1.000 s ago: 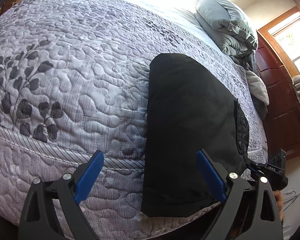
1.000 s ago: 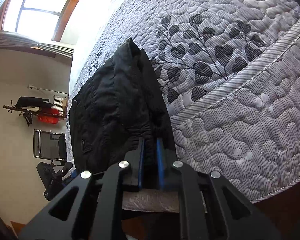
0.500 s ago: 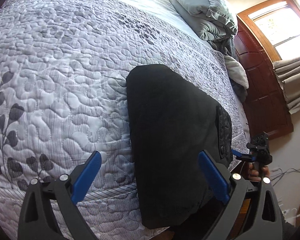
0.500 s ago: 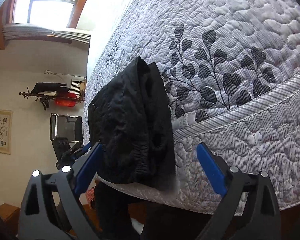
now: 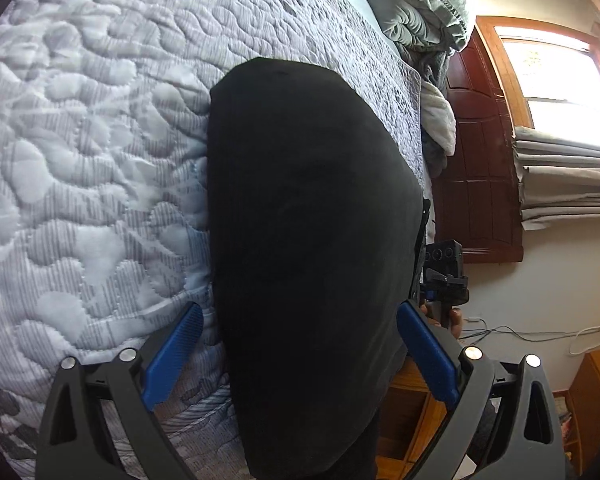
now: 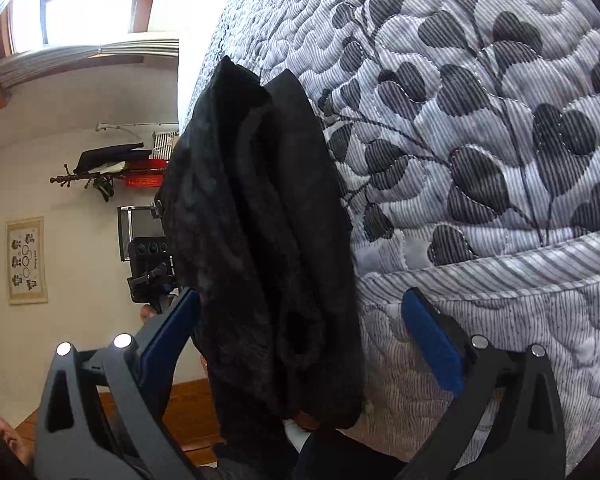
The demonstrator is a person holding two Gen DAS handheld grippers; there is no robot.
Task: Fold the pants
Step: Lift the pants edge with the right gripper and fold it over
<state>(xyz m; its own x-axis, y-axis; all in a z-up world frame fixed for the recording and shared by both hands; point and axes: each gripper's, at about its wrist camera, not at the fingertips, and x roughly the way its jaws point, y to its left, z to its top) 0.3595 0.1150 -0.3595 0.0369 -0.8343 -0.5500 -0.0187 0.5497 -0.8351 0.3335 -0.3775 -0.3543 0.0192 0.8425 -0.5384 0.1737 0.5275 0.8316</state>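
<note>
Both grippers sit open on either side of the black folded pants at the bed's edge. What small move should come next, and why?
Probably close both grippers on the near edge of the black folded pants: left gripper and right gripper are open, straddling the hanging cloth, gripping nothing, on the grey quilted bedspread.

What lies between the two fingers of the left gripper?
The black pants, lying on the quilt, fill the gap of the open left gripper. No finger touches them. The left wrist view shows this.
</note>
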